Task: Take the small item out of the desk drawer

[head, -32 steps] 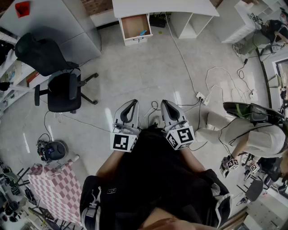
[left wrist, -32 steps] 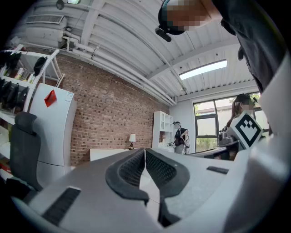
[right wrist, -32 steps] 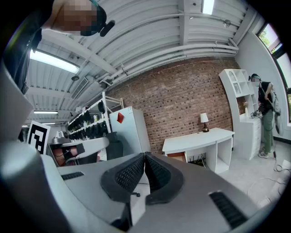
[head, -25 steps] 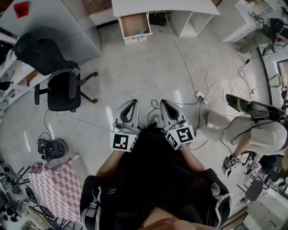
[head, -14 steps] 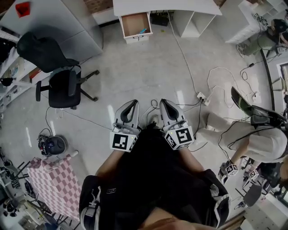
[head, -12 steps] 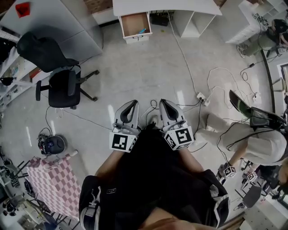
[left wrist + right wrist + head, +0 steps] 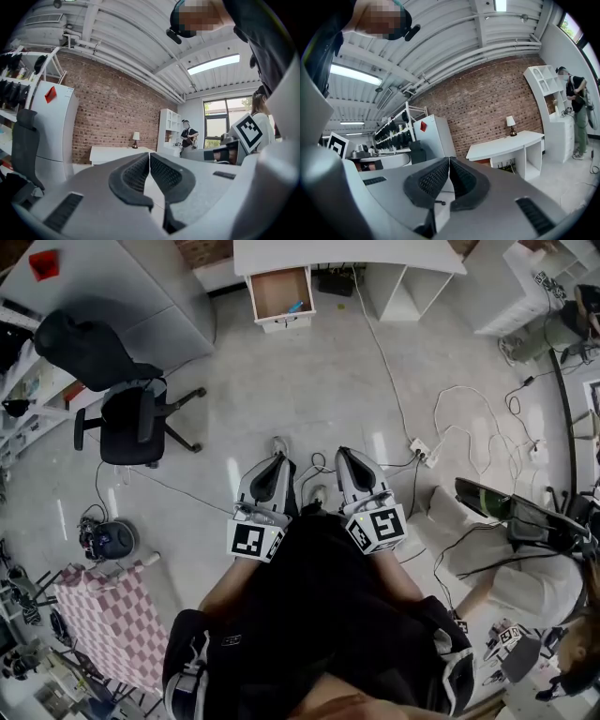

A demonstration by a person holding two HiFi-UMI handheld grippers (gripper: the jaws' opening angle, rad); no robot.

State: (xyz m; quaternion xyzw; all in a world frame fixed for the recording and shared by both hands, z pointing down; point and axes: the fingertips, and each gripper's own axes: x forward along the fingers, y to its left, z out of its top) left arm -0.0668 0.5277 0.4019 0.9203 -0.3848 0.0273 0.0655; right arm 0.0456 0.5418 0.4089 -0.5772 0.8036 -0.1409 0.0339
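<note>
step in hand, as judged: approach. white desk (image 7: 347, 254) at far end of room, drawer (image 7: 255, 296) pulled open, small blue item (image 7: 296, 307) inside by right wall. left gripper (image 7: 277, 458) and right gripper (image 7: 343, 456) near body, each pressed together, empty, well apart from drawer. walk straight in, clear of floor cable (image 7: 384, 362) on right and office chair (image 7: 131, 427) on left. spread jaws only above drawer.

Left gripper (image 7: 277, 458) and right gripper (image 7: 344, 457) sit side by side just ahead of the black shirt (image 7: 319, 615), jaws pinched together, empty.
</note>
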